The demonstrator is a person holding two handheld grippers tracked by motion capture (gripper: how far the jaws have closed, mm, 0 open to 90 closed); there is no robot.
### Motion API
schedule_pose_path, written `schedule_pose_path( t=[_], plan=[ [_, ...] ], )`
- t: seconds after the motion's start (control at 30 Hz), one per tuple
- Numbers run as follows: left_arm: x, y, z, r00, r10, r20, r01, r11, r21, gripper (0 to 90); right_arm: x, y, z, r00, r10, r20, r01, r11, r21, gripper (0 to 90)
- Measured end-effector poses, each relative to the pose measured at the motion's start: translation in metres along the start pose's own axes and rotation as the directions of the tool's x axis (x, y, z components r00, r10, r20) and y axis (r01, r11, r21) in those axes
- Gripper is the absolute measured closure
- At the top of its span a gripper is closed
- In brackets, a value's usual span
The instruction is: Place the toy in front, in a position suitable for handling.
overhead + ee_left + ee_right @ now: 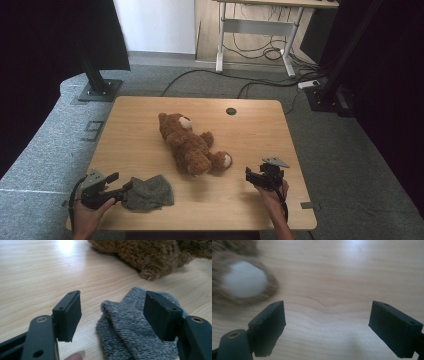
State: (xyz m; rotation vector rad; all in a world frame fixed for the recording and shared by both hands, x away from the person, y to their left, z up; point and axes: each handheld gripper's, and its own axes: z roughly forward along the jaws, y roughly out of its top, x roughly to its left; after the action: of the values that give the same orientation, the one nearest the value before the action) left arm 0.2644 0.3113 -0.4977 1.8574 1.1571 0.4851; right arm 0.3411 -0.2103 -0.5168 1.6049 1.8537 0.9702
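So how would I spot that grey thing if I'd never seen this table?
Start at the wooden table and find the brown teddy bear lying in its middle. Nearer the person, at the left gripper, lies a small grey cloth. It is flat, fuzzy and grey, unlike the plump brown bear.

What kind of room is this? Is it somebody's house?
Probably not a house: it looks like a lab or office set up for recording. A desk stands behind with cables on the grey carpet, black stands flank the table, and the person holds the left gripper.
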Motion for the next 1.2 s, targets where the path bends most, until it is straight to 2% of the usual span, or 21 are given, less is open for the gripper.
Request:
schedule_pose_path(
  t=[0.07, 0.1, 0.13, 0.2, 0.3, 0.33, 0.37, 0.47, 0.5, 0.53, 0.57, 0.63, 0.67, 0.73, 0.8, 0.9, 0.93, 1.03, 1.1, 1.2],
  plan=[
    [-0.002, -0.001, 0.001, 1.0, 0.005, -0.007, -0.005, 1.0, 0.004, 31.1, 0.011, 0.013, -0.005, 0.9988, -0.028, -0.04, 0.026, 0.999, -0.04, 13.2],
    [-0.002, -0.001, 0.001, 1.0, 0.005, -0.007, -0.005, 1.0, 0.004, 31.0, 0.011, 0.013, -0.005, 0.9988, -0.028, -0.04, 0.026, 0.999, -0.04, 13.2],
    [-0.002, 0.0, 0.003, 0.9999, 0.01, -0.011, -0.009, 0.9999, 0.012, 30.8, 0.021, 0.022, -0.007, 0.9964, -0.053, -0.066, 0.049, 0.997, -0.06, 13.2],
    [-0.002, 0.0, 0.003, 0.9998, 0.011, -0.014, -0.011, 0.9998, 0.014, 30.4, 0.032, 0.03, -0.007, 0.9938, -0.075, -0.081, 0.069, 0.994, -0.08, 13.8],
    [-0.003, 0.0, 0.007, 0.9998, 0.014, -0.011, -0.014, 0.9996, 0.023, 29.6, 0.042, 0.039, -0.006, 0.9892, -0.092, -0.115, 0.081, 0.992, -0.097, 15.1],
    [-0.003, 0.001, 0.008, 0.9999, 0.012, -0.006, -0.012, 0.9995, 0.028, 27.5, 0.051, 0.047, -0.007, 0.9831, -0.101, -0.153, 0.084, 0.99, -0.114, 16.0],
    [-0.003, 0.002, 0.009, 1.0, 0.009, -0.002, -0.009, 0.9996, 0.028, 27.5, 0.051, 0.047, -0.007, 0.9831, -0.101, -0.153, 0.084, 0.99, -0.114, 16.0],
    [-0.003, 0.004, 0.012, 1.0, -0.003, -0.004, 0.003, 0.9998, 0.022, 25.8, 0.064, 0.061, -0.005, 0.968, -0.104, -0.228, 0.077, 0.989, -0.124, 17.2],
    [-0.003, 0.004, 0.014, 1.0, -0.005, -0.001, 0.005, 0.9996, 0.027, 25.4, 0.071, 0.067, -0.004, 0.9604, -0.115, -0.254, 0.087, 0.989, -0.119, 17.2],
    [-0.003, 0.003, 0.015, 1.0, -0.007, 0.004, 0.007, 0.9995, 0.031, 25.3, 0.08, 0.075, -0.001, 0.9492, -0.124, -0.29, 0.095, 0.989, -0.112, 17.2],
    [-0.003, 0.003, 0.016, 1.0, 0.0, 0.005, 0.0, 0.9993, 0.038, 25.3, 0.08, 0.075, -0.001, 0.9492, -0.124, -0.29, 0.095, 0.989, -0.112, 17.2],
    [-0.004, 0.003, 0.018, 0.9999, 0.012, 0.005, -0.013, 0.9986, 0.051, 25.3, 0.092, 0.084, 0.006, 0.9343, -0.131, -0.332, 0.103, 0.99, -0.099, 17.2],
    [-0.005, 0.002, 0.018, 0.9998, 0.017, 0.008, -0.018, 0.9985, 0.051, 25.5, 0.102, 0.088, 0.012, 0.9299, -0.139, -0.34, 0.117, 0.989, -0.087, 17.2],
    [-0.006, 0.001, 0.017, 0.9998, 0.02, 0.009, -0.021, 0.9984, 0.052, 25.6, 0.107, 0.09, 0.015, 0.9267, -0.142, -0.348, 0.121, 0.989, -0.082, 17.2],
    [-0.006, 0.0, 0.018, 0.9997, 0.023, 0.004, -0.023, 0.9981, 0.057, 26.0, 0.119, 0.091, 0.022, 0.9166, -0.144, -0.373, 0.128, 0.989, -0.069, 17.3],
    [-0.007, 0.0, 0.017, 0.9995, 0.031, -0.001, -0.031, 0.998, 0.056, 26.0, 0.127, 0.092, 0.027, 0.9117, -0.156, -0.38, 0.14, 0.988, -0.07, 17.3],
    [-0.007, 0.0, 0.018, 0.9995, 0.032, -0.004, -0.031, 0.998, 0.055, 26.0, 0.134, 0.094, 0.031, 0.9048, -0.155, -0.396, 0.141, 0.988, -0.064, 17.1],
    [-0.006, 0.001, 0.019, 0.9994, 0.032, -0.01, -0.032, 0.998, 0.054, 26.1, 0.139, 0.094, 0.036, 0.9, -0.155, -0.407, 0.143, 0.988, -0.06, 17.0],
    [-0.006, 0.001, 0.019, 0.9994, 0.032, -0.011, -0.032, 0.9982, 0.052, 28.1, 0.147, 0.094, 0.042, 0.8918, -0.152, -0.426, 0.152, 0.988, -0.034, 16.8],
    [-0.007, 0.001, 0.02, 0.9993, 0.036, -0.008, -0.035, 0.9982, 0.048, 28.6, 0.153, 0.093, 0.047, 0.8903, -0.161, -0.426, 0.172, 0.985, -0.012, 16.5]
  ],
)
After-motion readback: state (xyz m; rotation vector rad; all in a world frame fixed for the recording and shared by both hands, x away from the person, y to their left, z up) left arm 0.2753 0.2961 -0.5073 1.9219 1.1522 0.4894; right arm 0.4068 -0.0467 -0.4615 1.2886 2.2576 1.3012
